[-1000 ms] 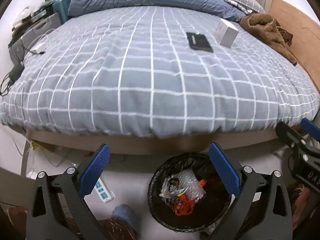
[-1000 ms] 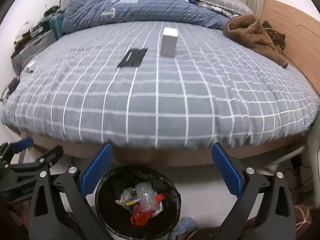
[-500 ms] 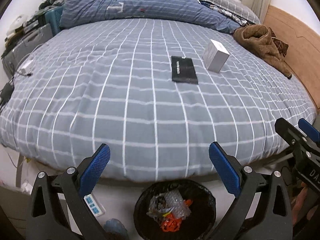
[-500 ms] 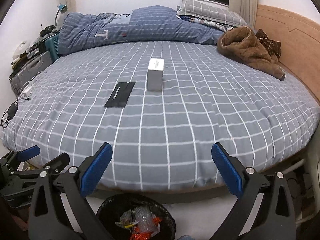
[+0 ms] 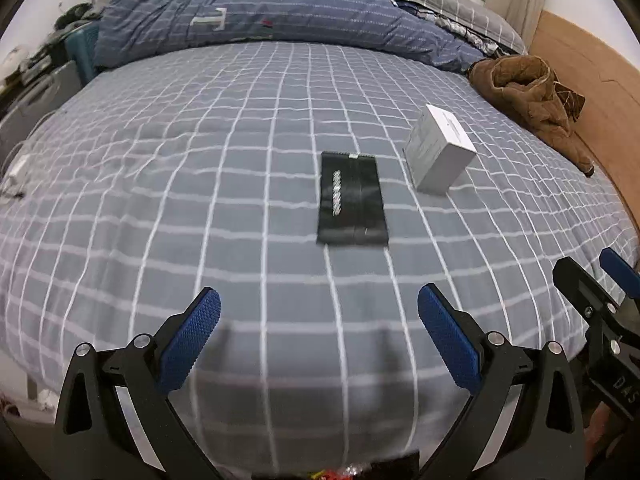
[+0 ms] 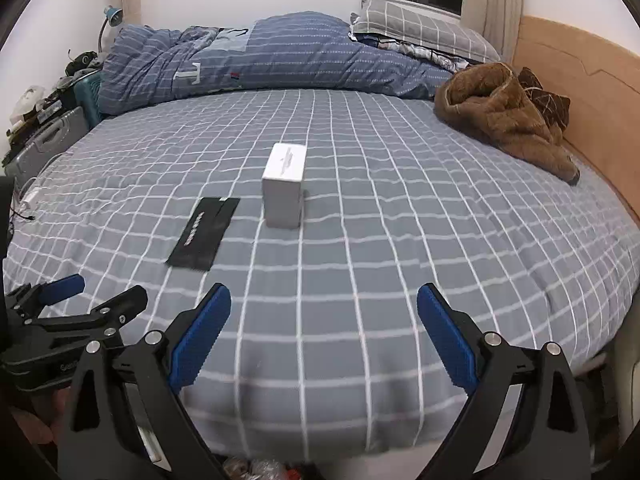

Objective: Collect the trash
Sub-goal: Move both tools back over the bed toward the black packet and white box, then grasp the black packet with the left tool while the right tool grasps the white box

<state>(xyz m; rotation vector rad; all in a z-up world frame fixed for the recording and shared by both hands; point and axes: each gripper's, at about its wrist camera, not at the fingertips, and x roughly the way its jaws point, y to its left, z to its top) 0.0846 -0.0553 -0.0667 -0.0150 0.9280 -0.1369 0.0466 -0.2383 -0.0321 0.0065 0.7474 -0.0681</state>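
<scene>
An approach to the next trash is judged to be in hand; 2 items lie on the bed (image 5: 160, 200): a black packet (image 5: 352, 200) and, just beside it, a white box (image 5: 438, 150); the left gripper (image 5: 319, 334) is spread and empty; the right gripper (image 6: 324, 330) is closing slightly on nothing; a reach forward is called for.

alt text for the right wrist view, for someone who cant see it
A white box stands on a grey checked bedspread with a flat black packet lying apart to its left. The right gripper is in the foreground, jaws wide, closing slightly and empty; the left gripper shows at the lower left. A brown garment lies by the wooden headboard.
</scene>
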